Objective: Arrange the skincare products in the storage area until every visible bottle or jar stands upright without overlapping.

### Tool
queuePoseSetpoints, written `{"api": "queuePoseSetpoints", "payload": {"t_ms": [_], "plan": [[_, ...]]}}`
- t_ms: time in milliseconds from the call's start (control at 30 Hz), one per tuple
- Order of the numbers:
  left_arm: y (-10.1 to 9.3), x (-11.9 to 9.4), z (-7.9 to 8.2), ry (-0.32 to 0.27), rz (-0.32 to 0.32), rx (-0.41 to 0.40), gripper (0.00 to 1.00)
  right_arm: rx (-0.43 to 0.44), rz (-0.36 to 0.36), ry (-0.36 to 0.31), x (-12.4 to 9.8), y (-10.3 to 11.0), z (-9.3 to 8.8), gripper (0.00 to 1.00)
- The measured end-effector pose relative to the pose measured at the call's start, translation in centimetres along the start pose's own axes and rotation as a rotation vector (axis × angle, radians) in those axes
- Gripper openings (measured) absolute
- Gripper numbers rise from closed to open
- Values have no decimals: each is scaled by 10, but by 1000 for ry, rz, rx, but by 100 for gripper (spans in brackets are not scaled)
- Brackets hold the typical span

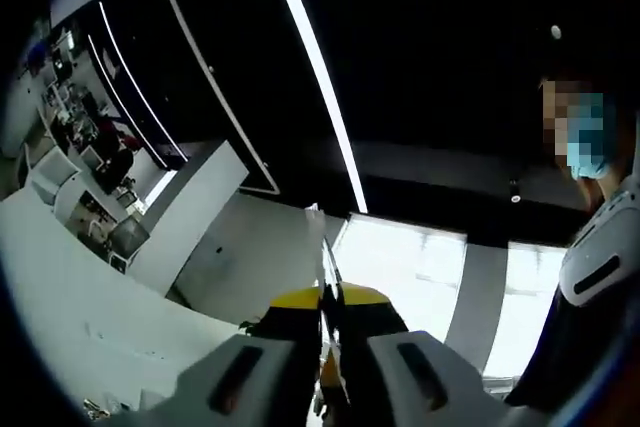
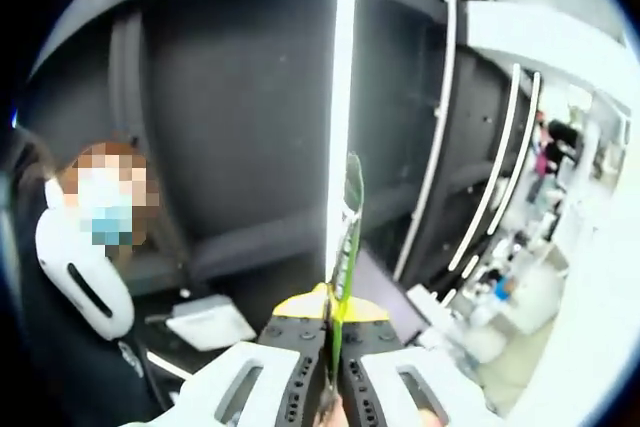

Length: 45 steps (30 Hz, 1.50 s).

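Both views point up at a dark ceiling. In the left gripper view my left gripper [image 1: 325,247] rises from the bottom with its two jaws pressed together into one thin edge above a yellow base. My right gripper [image 2: 349,202] stands the same way in the right gripper view, with jaws shut flat against each other and a green edge along them. Nothing shows between either pair of jaws.
Long light strips [image 1: 315,77] [image 2: 343,87] cross the black ceiling. A person in a blue mask stands at the right [image 1: 590,247] and at the left [image 2: 90,247], with a white slotted shell [image 1: 598,267] [image 2: 85,282] beside them. White shelving and desks [image 1: 80,197] [image 2: 540,277] lie farther off.
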<state>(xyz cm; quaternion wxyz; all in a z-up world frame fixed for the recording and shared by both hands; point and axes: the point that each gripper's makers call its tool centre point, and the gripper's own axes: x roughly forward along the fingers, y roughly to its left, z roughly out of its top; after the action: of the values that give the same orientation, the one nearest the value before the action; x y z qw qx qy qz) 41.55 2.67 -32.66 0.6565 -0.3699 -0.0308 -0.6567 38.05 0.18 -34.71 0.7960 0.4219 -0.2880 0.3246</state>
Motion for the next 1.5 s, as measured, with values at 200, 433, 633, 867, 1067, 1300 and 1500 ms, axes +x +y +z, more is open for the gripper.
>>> {"api": "queuePoseSetpoints", "payload": {"t_ms": [200,433,633,867,1067,1300,1500], "plan": [[-4,0,1,53,-31,-46,3,-34,-1,30,0,2,-3,0],[-12,-1,5,289,-104,19,3,-158,-15,326,-17,3,-19,5],[-15,-4,11,461,-140,72,3,-278,-7,639,-35,4,-22,36],[-24,-10,-11,621,-189,114,3,-367,62,763,-24,16,-20,40],[-23,-16,-23,688,-208,88,3,-344,112,811,-21,24,-33,40],[-17,-24,-26,723,-202,65,3,-331,162,861,-27,26,-41,13],[-17,-25,-29,744,-215,38,3,-329,174,874,-31,22,-41,0]]}}
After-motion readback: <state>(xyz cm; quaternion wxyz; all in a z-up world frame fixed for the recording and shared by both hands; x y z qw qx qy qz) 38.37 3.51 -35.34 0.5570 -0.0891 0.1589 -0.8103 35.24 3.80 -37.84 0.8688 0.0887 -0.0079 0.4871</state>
